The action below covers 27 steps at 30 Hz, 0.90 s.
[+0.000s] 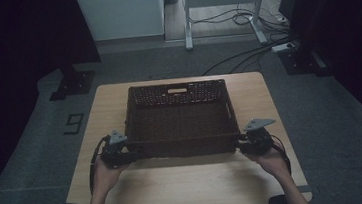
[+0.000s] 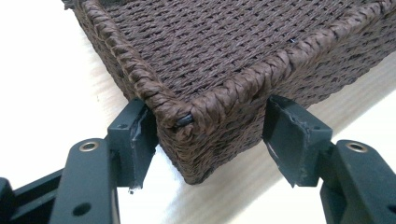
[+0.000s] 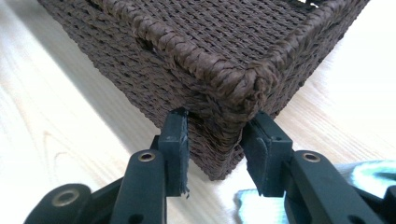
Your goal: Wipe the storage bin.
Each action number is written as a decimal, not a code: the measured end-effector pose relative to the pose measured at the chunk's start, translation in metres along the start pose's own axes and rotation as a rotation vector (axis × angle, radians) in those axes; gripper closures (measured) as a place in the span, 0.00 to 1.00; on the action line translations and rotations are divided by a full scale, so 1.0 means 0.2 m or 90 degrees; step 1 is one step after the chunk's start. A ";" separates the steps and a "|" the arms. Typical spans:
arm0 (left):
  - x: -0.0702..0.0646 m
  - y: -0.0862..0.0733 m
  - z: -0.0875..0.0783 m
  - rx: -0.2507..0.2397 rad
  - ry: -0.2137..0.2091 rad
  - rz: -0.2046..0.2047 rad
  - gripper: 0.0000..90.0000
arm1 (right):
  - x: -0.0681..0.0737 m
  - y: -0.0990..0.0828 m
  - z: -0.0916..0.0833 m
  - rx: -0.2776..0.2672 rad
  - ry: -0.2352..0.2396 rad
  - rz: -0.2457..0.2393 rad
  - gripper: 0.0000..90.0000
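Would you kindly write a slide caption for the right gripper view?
Right gripper pinching a near corner of the brown woven basket on the wooden table.

A lab-like recording room: dark curtains, grey carpet, loose floor cables, metal desk frame.

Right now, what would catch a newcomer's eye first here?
The dark brown woven basket, lying empty in the middle of the light wooden table. Next, the left tool and right tool, one at each near corner: the right one's jaws pinch their corner, while the left one's straddle theirs with a gap on one side.
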State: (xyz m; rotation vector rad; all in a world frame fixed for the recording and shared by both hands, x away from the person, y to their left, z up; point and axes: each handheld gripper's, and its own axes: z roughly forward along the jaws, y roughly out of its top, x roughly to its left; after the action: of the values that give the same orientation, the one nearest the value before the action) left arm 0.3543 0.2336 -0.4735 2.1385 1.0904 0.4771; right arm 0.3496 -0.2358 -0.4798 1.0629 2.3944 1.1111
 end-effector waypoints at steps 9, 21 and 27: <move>0.04 0.06 0.07 0.003 0.017 0.003 0.40 | -0.09 0.06 0.07 -0.004 -0.027 0.030 0.68; 0.04 0.05 0.00 -0.012 0.041 0.002 0.19 | -0.09 0.09 0.06 0.001 -0.045 0.026 0.47; 0.01 -0.03 -0.12 -0.024 0.037 0.006 0.06 | -0.05 0.06 -0.03 -0.007 -0.054 0.006 0.28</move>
State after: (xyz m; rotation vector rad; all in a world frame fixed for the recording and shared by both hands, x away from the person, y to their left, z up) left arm 0.3372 0.2482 -0.4612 2.1092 1.0950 0.5630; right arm 0.3590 -0.2422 -0.4676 1.0973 2.3170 1.0592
